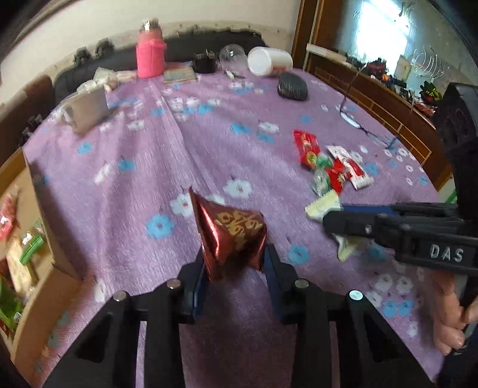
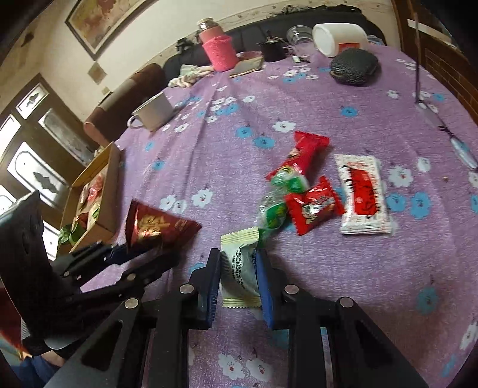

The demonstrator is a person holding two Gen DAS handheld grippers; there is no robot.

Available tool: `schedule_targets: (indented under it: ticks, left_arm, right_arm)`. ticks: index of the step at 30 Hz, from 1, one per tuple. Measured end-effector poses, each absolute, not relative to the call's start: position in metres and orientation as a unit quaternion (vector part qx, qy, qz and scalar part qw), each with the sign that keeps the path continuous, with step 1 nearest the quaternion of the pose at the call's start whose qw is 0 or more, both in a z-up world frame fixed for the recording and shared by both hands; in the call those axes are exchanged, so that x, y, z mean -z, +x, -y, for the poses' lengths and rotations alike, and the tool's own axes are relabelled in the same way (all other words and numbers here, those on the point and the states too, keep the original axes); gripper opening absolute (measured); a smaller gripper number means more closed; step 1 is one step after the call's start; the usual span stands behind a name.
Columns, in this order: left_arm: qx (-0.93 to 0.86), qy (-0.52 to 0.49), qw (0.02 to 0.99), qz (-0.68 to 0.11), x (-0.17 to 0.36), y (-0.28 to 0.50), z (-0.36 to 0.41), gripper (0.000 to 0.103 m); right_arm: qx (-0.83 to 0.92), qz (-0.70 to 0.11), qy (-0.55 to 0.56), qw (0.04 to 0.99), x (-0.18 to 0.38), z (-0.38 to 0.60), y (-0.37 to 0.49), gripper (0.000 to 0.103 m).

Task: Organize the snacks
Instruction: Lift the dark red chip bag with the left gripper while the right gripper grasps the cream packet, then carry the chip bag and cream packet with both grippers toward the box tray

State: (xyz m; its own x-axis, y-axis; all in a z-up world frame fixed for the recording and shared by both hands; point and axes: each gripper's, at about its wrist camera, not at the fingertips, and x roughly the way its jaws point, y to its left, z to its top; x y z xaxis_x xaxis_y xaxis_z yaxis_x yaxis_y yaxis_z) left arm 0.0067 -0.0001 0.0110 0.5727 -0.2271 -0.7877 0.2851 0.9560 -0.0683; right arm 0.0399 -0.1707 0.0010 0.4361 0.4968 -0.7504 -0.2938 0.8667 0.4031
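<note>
My left tool (image 1: 234, 256) is clamped on a shiny dark red snack bag (image 1: 233, 235) shaped like a triangle, with gold writing on it. The bag sticks up between the two blue pads, above the surface. My right tool (image 2: 237, 268) is clamped on a pale cream snack packet (image 2: 239, 268) with small black print and zigzag ends. It sits upright between the pads, just above the cloth.

More snacks lie in a small pile near the right tool: a long red packet (image 2: 304, 152), a small red packet (image 2: 313, 206), a flat white and red packet (image 2: 363, 194) and some green candies (image 2: 274, 209). A brown cardboard box (image 2: 103, 191) with snacks inside sits at the left edge of the surface.

The surface is covered by a purple cloth (image 1: 149, 167) with white and blue flowers. Far back stand a pink bottle (image 1: 151, 50), a white mug (image 1: 86, 109), a white tub (image 1: 269, 61) on its side and a dark pouch (image 1: 292, 85). A framed picture (image 2: 98, 21) hangs on the wall.
</note>
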Motion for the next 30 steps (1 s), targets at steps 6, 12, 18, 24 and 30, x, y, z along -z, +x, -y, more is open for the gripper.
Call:
schedule_targets:
  ticks: [6, 12, 18, 24, 30]
  left_arm:
    - [0.141, 0.014, 0.89, -0.433, -0.011, 0.01, -0.005, 0.029]
    - [0.148, -0.016, 0.891, -0.429, -0.014, 0.011, -0.012, 0.028]
    - [0.152, -0.039, 0.896, -0.415, -0.019, 0.01, -0.018, 0.028]
    - [0.152, -0.039, 0.9, -0.406, -0.021, 0.009, -0.018, 0.028]
    - [0.149, -0.034, 0.903, -0.402, -0.023, 0.007, -0.017, 0.028]
  right_arm:
    - [-0.253, -0.465, 0.112, 0.841, 0.001, 0.169, 0.039, 0.025]
    - [-0.252, -0.447, 0.12, 0.85, -0.003, 0.176, 0.036, 0.025]
    - [-0.251, -0.443, 0.128, 0.851, -0.005, 0.18, 0.037, 0.025]
    - [-0.251, -0.445, 0.126, 0.85, -0.003, 0.181, 0.038, 0.025]
    - [-0.248, -0.447, 0.125, 0.85, -0.001, 0.181, 0.04, 0.025]
